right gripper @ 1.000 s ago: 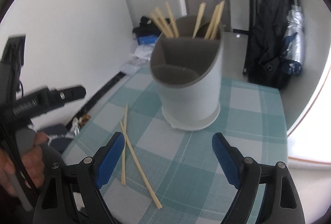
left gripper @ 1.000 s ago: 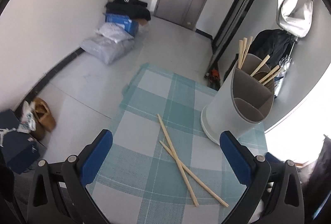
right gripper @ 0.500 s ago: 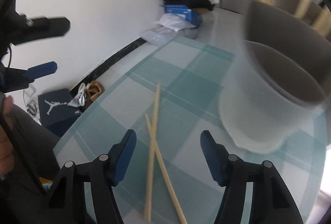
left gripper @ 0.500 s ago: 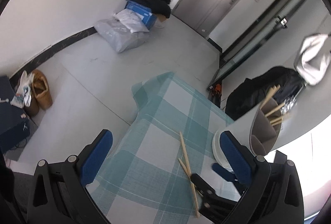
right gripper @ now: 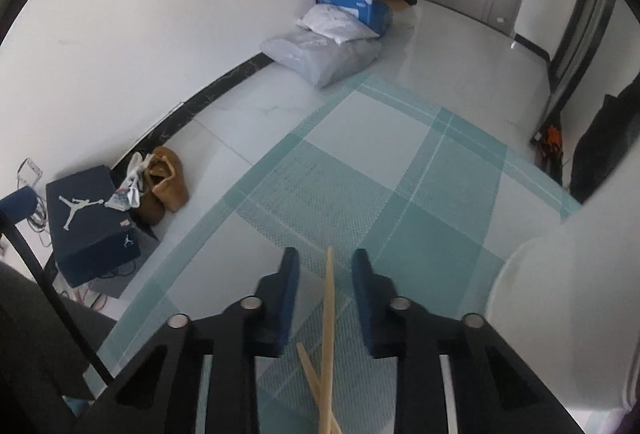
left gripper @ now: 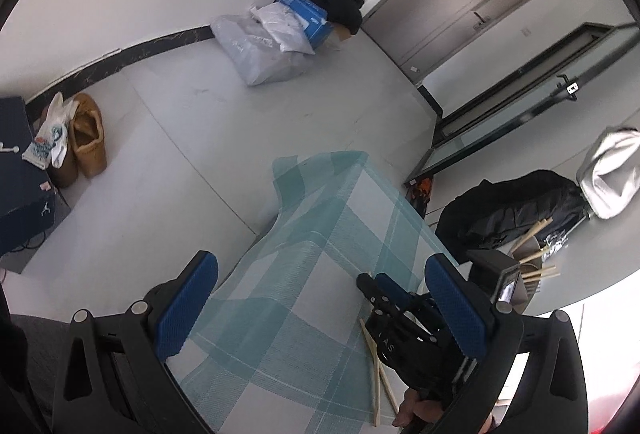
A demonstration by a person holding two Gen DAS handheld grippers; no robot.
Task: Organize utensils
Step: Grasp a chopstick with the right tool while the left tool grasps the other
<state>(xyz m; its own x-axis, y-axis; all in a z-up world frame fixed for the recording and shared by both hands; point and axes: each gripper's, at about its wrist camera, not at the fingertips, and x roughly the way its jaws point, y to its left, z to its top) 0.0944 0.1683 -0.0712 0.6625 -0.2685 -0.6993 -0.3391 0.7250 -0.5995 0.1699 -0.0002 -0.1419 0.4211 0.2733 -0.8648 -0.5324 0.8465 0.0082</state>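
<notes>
Two chopsticks [right gripper: 329, 318] between right fingers [right gripper: 289, 298] part-open, left fingers [left gripper: 188, 308] spread wide, empty

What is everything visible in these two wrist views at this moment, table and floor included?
chopsticks: two, pale wood, crossed on the tablecloth, between the right gripper's fingers
tablecloth: one, teal and white check, over the table
utensil holder: one, grey, holding more chopsticks, at the table's far right
shoebox: one, dark blue, on the floor by the wall
boots: brown, beside the shoebox
plastic bags: grey-white, floor near the corner
blue box: one, behind the bags
left gripper: blue pads, open, above the table
right gripper: blue pads, open, straddling the chopsticks
</notes>
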